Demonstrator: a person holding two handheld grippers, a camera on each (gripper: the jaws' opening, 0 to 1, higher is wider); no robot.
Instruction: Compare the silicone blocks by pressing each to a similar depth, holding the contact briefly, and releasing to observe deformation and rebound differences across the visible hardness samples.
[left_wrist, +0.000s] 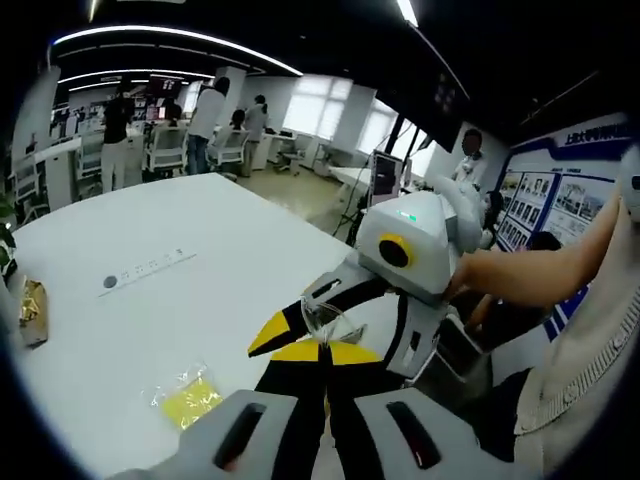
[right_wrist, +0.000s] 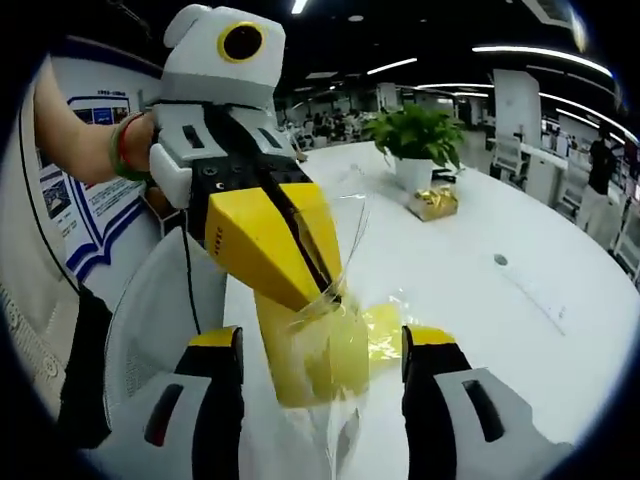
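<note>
Left hand-held gripper pinches clear bag beside table edge.

A white round worktop carries a potted green plant with a small gold packet just beside it. Behind, people stand among office desks; posters line a wall.

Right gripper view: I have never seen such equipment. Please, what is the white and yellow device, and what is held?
A person holds one hand-held gripper in each hand; a camera rides on each. The right gripper view looks along the right hand-held gripper, its jaws open. The white and yellow device is the left hand-held gripper, shut on a clear plastic bag with a yellow block seemingly inside. On the white table stand a potted plant and a gold box.
</note>
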